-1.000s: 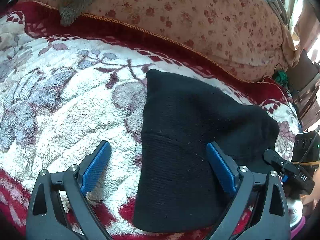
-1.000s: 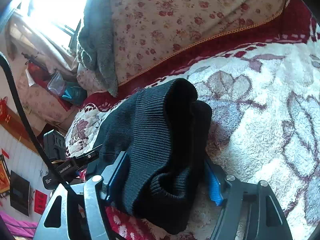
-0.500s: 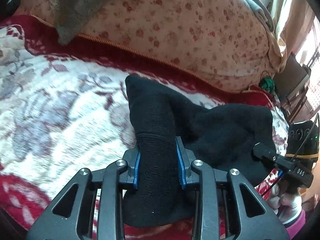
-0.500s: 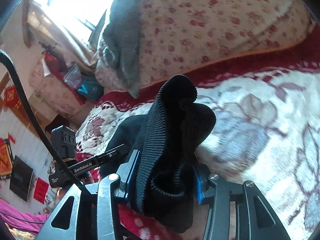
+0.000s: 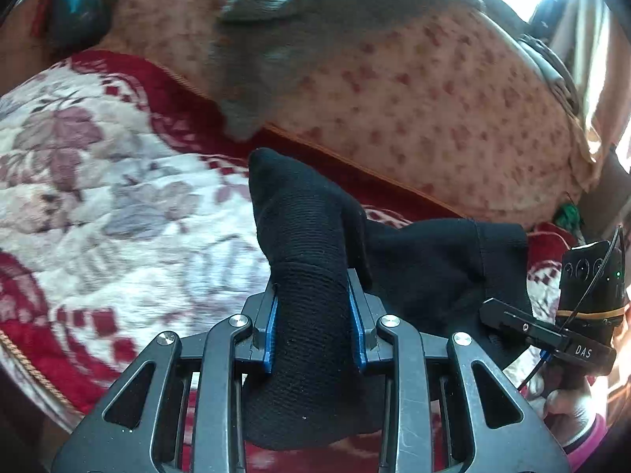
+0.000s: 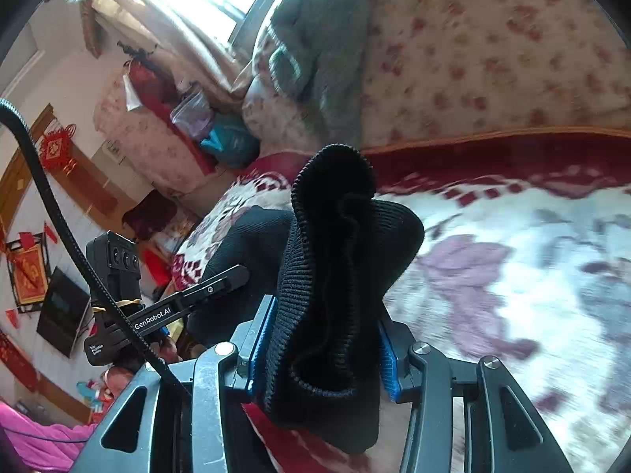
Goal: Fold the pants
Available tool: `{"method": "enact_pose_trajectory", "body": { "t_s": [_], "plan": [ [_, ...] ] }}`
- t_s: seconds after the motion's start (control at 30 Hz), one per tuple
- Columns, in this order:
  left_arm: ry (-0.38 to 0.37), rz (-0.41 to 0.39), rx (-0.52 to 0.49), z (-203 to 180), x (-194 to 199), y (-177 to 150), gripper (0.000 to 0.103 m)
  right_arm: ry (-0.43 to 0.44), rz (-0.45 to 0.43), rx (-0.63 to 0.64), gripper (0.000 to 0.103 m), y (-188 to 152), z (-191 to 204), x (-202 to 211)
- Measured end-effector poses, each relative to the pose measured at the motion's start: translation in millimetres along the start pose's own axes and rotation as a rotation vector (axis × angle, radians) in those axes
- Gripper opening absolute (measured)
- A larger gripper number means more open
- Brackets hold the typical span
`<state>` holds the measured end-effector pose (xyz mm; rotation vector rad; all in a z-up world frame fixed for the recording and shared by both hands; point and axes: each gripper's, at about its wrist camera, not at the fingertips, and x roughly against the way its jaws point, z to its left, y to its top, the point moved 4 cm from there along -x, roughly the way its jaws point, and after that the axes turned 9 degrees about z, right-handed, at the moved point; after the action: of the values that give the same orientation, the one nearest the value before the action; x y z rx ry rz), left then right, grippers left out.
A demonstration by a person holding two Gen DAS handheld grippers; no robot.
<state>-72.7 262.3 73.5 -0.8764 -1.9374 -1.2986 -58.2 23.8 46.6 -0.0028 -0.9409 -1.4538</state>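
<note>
The black knit pants (image 5: 426,260) lie folded on a white-and-red floral blanket (image 5: 118,205). My left gripper (image 5: 313,331) is shut on one bunched end of the pants and holds it up off the blanket. My right gripper (image 6: 321,351) is shut on the ribbed end of the pants (image 6: 339,260), also lifted. The other gripper shows at each view's side: the right one in the left wrist view (image 5: 552,339), the left one in the right wrist view (image 6: 165,311).
A large floral quilt roll (image 5: 434,90) with a grey towel (image 5: 284,39) draped on it lies along the far side of the blanket. The bed edge with room furniture and red wall decorations (image 6: 51,149) is at the left of the right wrist view.
My left gripper was open over the pants a second ago; it has shut on them. Both grippers have lifted their ends of the pants and tilted upward.
</note>
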Motion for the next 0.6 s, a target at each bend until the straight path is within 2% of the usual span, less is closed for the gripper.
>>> {"method": "enact_pose_trajectory", "body": {
  "t_s": [0.27, 0.47, 0.6],
  "plan": [
    [0.047, 0.025, 0.088, 55, -10, -10, 0.028, 0.025, 0.086, -0.016, 0.044, 10, 7, -66],
    [0.056, 0.062, 0.128, 70, -26, -15, 0.029, -0.037, 0.114, -0.081, 0.045, 7, -21, -77],
    [0.087, 0.07, 0.154, 73, -33, -18, 0.044, -0.094, 0.142, -0.106, 0.055, 1, -33, -79]
  ]
}}
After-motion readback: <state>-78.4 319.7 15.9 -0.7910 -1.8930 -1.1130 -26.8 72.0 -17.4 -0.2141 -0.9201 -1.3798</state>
